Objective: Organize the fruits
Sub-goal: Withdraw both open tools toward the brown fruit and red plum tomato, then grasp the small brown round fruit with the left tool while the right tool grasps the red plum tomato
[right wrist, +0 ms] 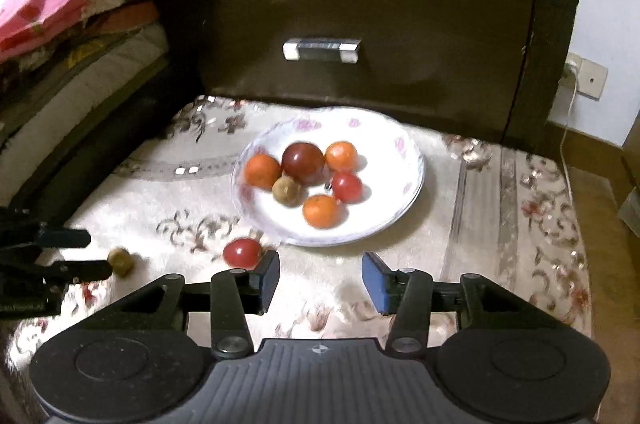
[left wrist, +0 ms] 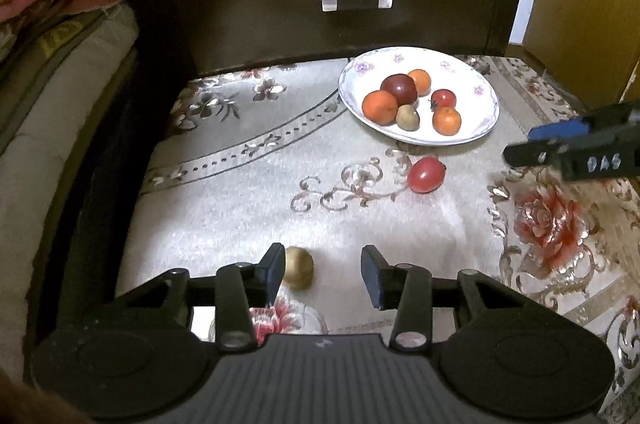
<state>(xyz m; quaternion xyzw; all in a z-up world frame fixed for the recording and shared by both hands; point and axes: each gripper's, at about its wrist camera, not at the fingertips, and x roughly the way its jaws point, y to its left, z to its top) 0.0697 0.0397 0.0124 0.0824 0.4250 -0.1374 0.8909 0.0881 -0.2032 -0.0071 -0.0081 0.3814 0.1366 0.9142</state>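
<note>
We hold left tool (left wrist: 320,270) low, jaws apart, kiwi (left wrist: 298,267) beside left finger. Right tool (right wrist: 320,278) spread, empty. Plate (right wrist: 400,216): six fruits; loose tomato (right wrist: 241,252) on cloth.

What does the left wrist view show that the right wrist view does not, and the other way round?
Only the left wrist view shows the yellow wooden cabinet at the right. Only the right wrist view shows the wall socket with a white cable. Both show the plate holding six fruits, the loose red tomato, the small brown fruit, the dark drawer and both open grippers.
</note>
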